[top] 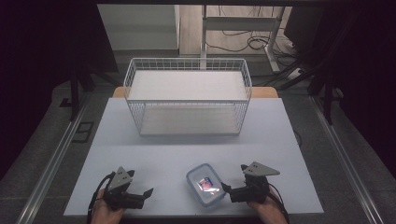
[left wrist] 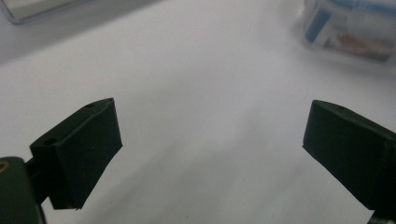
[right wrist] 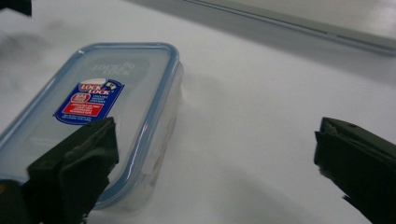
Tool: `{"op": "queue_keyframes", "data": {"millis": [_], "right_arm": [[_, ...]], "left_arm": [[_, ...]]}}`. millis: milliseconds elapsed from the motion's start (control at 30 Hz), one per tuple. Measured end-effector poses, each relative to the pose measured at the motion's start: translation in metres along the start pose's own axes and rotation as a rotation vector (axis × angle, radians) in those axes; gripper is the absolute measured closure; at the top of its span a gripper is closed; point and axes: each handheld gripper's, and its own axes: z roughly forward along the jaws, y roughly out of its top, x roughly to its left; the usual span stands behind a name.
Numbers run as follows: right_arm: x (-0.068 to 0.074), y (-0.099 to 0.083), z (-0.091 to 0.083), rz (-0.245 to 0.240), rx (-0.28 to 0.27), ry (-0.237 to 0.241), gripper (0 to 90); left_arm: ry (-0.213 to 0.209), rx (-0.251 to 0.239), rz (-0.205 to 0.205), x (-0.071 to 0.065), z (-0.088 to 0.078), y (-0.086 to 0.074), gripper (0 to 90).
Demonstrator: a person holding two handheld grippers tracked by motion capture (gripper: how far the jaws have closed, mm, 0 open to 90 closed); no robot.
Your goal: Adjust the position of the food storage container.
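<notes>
On table, one lidded container, one basket

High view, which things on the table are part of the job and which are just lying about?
In the job:
- lidded plastic container
- right gripper, open beside it
- left gripper, open

Lying about:
- white wire basket
- cables on the floor

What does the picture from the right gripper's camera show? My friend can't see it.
A clear plastic food box with a blue-edged lid and a red and blue sticker lies on a white table. The right gripper is open, one black jaw in front of the box.
</notes>
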Motion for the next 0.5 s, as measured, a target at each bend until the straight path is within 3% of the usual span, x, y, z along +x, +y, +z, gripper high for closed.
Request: {"op": "queue_keyframes", "data": {"millis": [67,233,500], "right_arm": [[0.0,0.0,0.001,-0.008,-0.001,-0.022,0.0],[-0.008,0.0,0.0,0.042,-0.018,-0.048,0.0],[-0.012,0.0,0.0,0.045,0.029,-0.007,0.0]], "left_arm": [[0.003,-0.018,0.005,-0.001,-0.001,0.0,3.9],[-0.023,-0.032,0.008,-0.001,0.0,0.001,3.7],[-0.037,-0.016,0.035,-0.004,0.004,0.001,2.8]]}}
